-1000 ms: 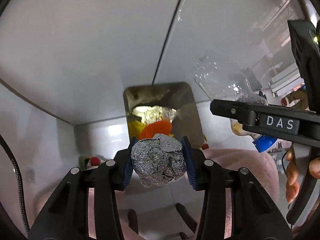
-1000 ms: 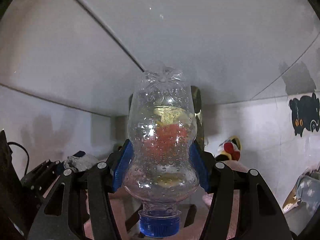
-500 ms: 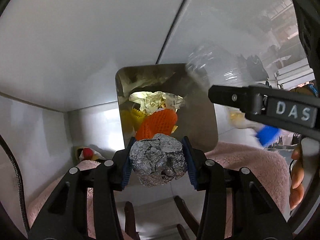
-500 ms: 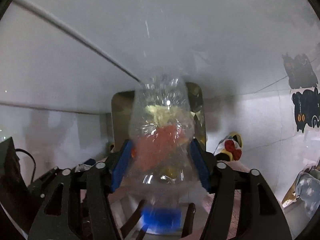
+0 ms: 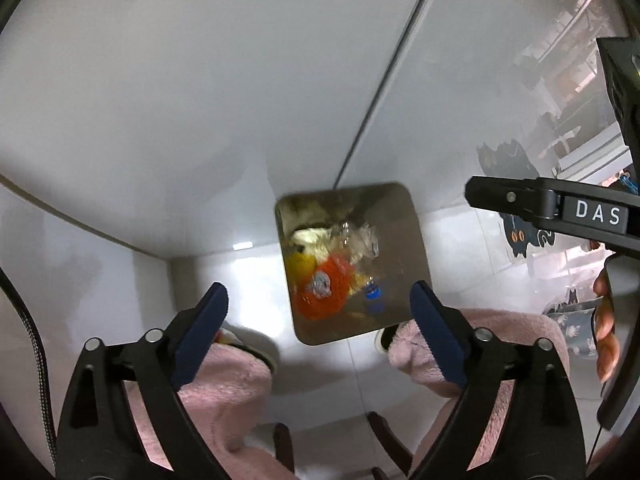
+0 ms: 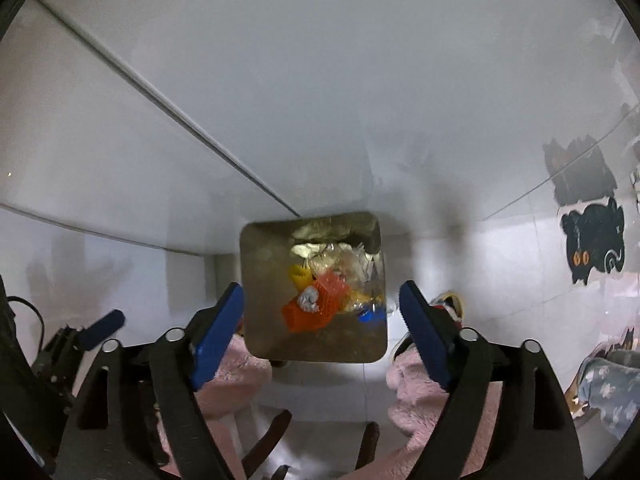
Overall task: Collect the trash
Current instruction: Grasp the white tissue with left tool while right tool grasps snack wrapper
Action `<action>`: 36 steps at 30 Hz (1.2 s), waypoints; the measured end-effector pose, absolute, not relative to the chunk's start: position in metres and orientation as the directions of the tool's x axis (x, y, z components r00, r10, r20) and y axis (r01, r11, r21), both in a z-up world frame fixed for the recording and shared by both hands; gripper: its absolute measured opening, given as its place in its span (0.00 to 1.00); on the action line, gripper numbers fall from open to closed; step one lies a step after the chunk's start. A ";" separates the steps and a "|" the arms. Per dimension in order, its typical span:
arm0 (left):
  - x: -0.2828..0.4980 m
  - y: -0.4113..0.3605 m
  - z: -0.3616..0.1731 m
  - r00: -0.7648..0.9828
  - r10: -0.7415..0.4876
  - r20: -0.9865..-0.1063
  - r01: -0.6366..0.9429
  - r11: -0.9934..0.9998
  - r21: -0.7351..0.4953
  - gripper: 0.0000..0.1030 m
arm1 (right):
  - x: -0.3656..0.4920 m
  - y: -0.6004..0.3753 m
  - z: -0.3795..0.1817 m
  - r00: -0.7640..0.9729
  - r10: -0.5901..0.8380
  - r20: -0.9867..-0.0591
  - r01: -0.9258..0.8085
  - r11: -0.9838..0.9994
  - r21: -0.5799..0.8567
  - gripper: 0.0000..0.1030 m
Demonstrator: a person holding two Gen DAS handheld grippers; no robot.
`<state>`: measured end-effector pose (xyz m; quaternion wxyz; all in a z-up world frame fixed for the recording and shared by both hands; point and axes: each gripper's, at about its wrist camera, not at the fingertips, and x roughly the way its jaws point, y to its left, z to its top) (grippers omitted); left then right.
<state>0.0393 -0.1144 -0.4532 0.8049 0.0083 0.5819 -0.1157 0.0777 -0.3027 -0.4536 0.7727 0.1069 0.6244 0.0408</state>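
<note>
A square metal trash bin stands on the white floor below both grippers; it also shows in the right wrist view. Inside lie the crumpled foil ball on an orange net, the clear plastic bottle with its blue cap, and yellow and pale scraps. The foil ball and blue cap show in the right wrist view too. My left gripper is open and empty above the bin. My right gripper is open and empty above it.
Pink fuzzy slippers stand on the floor just in front of the bin. White wall panels rise behind it. A black cat sticker is on the floor at the right. The right gripper's body is at the left view's right edge.
Both grippers opened. The foil ball dropped from my left gripper and the bottle from my right; both now lie in the bin. The view tilted down over the bin.
</note>
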 end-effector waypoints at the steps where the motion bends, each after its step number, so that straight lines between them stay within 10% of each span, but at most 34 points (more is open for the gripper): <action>1: 0.036 -0.112 -0.444 0.312 -0.176 -0.934 0.197 0.973 -0.118 0.87 | 0.074 -0.302 -0.441 0.233 0.203 -0.951 0.060 0.973 0.223 0.79; 22: 0.029 -0.047 -0.216 0.635 -0.177 -0.752 0.124 0.984 -0.126 0.87 | 0.066 -0.289 -0.200 0.584 0.276 -0.763 -0.128 0.960 0.249 0.87; 36: 0.106 -0.014 -0.130 0.736 -0.078 -0.673 0.057 0.997 -0.053 0.88 | 0.144 -0.251 -0.136 0.631 0.285 -0.721 -0.170 0.958 0.231 0.87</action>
